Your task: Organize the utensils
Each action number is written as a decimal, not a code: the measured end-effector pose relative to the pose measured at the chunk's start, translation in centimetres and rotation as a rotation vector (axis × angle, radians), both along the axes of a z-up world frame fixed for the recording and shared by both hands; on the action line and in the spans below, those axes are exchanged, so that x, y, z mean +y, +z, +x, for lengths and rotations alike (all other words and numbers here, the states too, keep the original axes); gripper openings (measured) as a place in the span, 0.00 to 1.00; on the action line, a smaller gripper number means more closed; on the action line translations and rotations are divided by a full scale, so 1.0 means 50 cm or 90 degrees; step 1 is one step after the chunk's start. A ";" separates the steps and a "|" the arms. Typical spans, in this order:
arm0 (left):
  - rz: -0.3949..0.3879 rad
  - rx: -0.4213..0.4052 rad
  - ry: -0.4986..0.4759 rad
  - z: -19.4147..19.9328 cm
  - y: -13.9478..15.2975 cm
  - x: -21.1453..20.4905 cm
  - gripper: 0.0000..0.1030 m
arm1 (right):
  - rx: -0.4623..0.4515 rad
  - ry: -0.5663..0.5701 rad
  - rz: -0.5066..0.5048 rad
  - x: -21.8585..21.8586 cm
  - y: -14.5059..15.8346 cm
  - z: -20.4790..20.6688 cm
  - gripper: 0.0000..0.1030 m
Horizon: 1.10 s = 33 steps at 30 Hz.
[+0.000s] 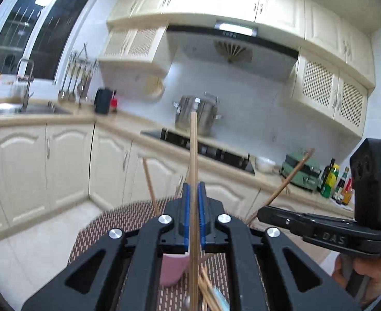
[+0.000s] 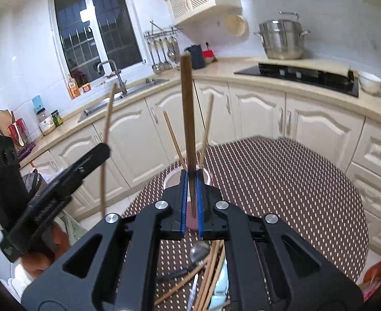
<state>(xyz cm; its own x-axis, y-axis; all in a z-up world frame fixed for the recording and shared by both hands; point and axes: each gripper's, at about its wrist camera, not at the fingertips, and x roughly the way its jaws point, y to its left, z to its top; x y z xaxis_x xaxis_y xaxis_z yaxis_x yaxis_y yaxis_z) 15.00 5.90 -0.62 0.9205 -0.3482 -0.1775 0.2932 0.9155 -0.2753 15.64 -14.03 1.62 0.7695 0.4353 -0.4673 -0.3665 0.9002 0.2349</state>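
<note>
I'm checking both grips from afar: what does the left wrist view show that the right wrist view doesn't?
Left wrist only: the range hood, a green appliance and bottles on the counter.

Right wrist only: a metal spoon in the loose pile on the mat, and jars left of the sink.

Both: each gripper, left gripper and right gripper, shut on one chopstick; the pink cup holding chopsticks; the steel pot.
</note>
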 end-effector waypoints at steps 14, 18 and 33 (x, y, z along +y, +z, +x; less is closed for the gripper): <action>-0.046 -0.139 0.052 0.098 0.021 -0.027 0.06 | -0.071 0.007 0.016 0.021 0.081 0.050 0.06; -0.056 -0.171 0.074 0.117 0.015 -0.035 0.06 | -0.081 0.004 0.028 0.028 0.084 0.068 0.06; -0.057 -0.177 0.113 0.150 -0.018 -0.034 0.06 | -0.041 0.008 0.020 0.052 0.027 0.115 0.06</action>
<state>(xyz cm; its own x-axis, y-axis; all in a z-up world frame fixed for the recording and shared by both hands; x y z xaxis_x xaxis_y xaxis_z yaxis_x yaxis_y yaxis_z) 22.49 4.19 -1.50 0.9771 -0.1803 0.1132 0.2060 0.9351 -0.2885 21.39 -11.41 2.97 0.7916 0.4596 -0.4027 -0.3936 0.8876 0.2392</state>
